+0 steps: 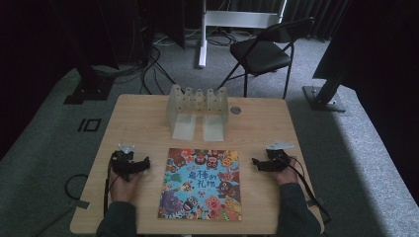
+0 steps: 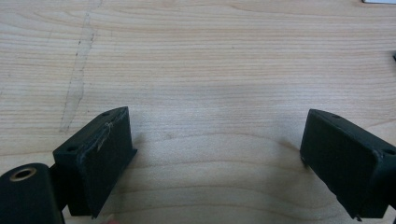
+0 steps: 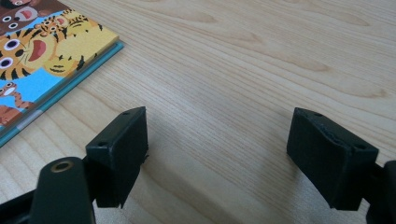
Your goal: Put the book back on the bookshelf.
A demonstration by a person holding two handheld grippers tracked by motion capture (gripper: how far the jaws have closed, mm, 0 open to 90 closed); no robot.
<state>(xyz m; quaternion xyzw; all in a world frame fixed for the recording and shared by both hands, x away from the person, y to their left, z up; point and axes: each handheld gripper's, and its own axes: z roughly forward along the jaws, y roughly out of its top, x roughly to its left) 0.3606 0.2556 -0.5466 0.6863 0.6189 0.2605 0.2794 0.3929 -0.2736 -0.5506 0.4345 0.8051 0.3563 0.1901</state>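
A colourful picture book (image 1: 201,183) is lying flat at the lower centre of the wooden table (image 1: 257,123). The left gripper (image 1: 144,163) is resting just left of it, the right gripper (image 1: 255,162) just right, both gaping wide, gripping nothing. A translucent rack (image 1: 197,111) is standing above.

Chinese title, unreadable, on picture book (image 1: 201,183)
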